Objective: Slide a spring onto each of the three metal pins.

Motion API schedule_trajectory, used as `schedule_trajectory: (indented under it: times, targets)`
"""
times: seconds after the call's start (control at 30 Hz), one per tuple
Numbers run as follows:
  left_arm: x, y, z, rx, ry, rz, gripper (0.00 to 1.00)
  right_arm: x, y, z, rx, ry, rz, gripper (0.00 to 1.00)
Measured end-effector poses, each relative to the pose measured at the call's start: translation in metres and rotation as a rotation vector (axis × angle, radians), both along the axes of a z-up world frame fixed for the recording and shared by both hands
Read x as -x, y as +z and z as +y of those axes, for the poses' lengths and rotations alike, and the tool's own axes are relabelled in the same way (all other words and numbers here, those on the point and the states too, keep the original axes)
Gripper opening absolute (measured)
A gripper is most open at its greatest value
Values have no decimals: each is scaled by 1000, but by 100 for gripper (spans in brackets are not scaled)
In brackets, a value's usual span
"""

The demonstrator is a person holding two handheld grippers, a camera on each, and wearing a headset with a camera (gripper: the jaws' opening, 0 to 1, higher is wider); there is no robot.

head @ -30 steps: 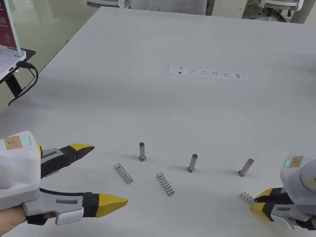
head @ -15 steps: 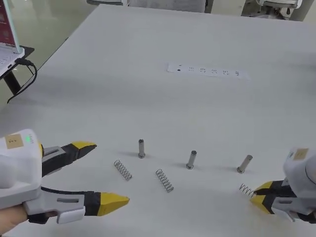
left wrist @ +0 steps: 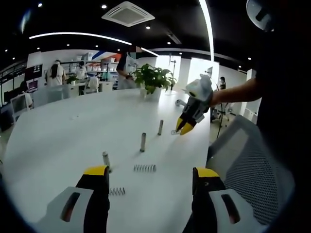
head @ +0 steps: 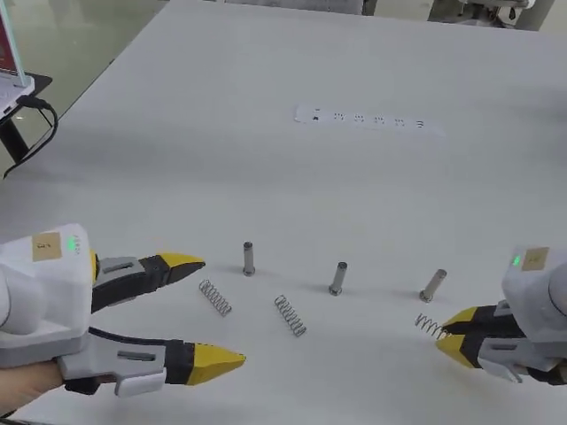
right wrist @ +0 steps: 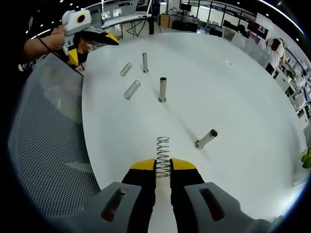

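Note:
Three short metal pins [head: 248,258] [head: 338,277] [head: 433,285] stand in a row on the white table [head: 354,195]. Two springs [head: 214,297] [head: 290,315] lie loose in front of the left and middle pins. My right gripper [head: 443,332] is shut on one end of a third spring [head: 429,325], just in front of the right pin; in the right gripper view this spring [right wrist: 163,155] sticks forward from the gripper [right wrist: 163,167], with the nearest pin [right wrist: 206,139] ahead to the right. My left gripper [head: 211,312] is open, with the left loose spring between its fingers' lines; its own view shows the gripper [left wrist: 151,172] open over a spring [left wrist: 145,168].
A white power strip [head: 368,119] lies farther back on the table. A laptop and black cable [head: 35,115] sit off the table's left edge. The table's near edge runs close behind both grippers. People and desks appear far off in the left gripper view.
My right gripper has moved the spring it holds closer to the right pin. My left gripper has edged to the right toward the loose springs. The camera has shifted slightly.

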State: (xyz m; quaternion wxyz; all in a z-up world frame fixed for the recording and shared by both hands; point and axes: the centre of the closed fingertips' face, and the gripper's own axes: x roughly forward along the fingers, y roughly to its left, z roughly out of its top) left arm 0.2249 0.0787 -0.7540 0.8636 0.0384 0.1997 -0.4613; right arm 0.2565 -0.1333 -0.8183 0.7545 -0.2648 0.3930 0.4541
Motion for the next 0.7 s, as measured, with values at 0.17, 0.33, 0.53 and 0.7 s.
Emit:
schedule_trajectory:
  times: [0.17,0.33,0.53,0.7]
  targets:
    - [-2,8,-8,42,-45,3,59,0,6,5,-11,24,-11,8]
    - [-3,4,-18,42,-96,20,56,2,9,13,-14,51,-17,8]
    - [-1,-3,-32,34,-159,37,56,6,15,27,-25,106,-29,8]
    - [-3,0,-45,61,-183,41,55,8,23,39,-34,155,-47,8]
